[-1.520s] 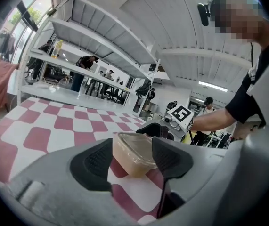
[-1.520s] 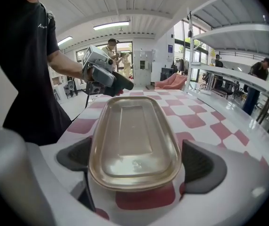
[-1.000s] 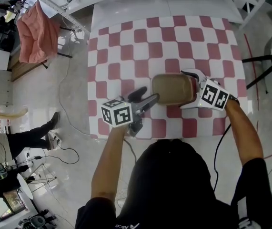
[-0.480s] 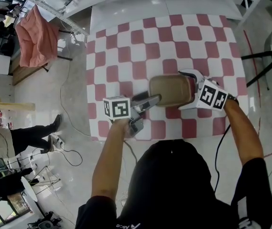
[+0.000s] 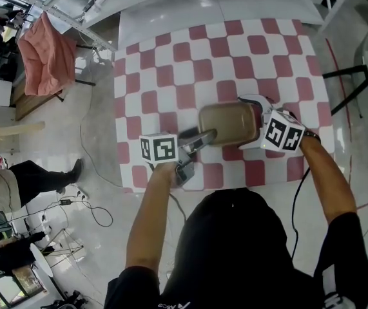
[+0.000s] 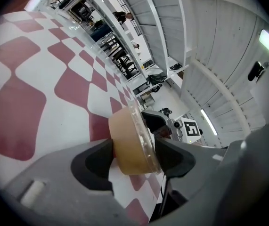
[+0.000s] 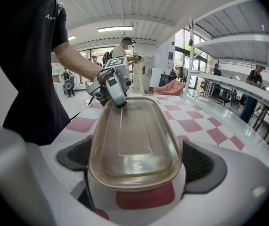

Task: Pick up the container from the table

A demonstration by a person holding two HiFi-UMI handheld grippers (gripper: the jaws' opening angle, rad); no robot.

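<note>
A pink cloth (image 5: 45,56) hangs beside the checkered table (image 5: 171,63), where the left gripper (image 5: 200,137), its jaws just closing, pinches the lidded container (image 5: 229,122) at one end and the right gripper (image 5: 253,122), spread, straddles the other end.

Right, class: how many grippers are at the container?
2. The left gripper, jaws just closed in, holds the container at its left end; the right gripper, open, straddles its right end. None hidden.

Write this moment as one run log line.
left gripper: jaws just closing on container end | right gripper: open, straddling other end | container: on table
</note>
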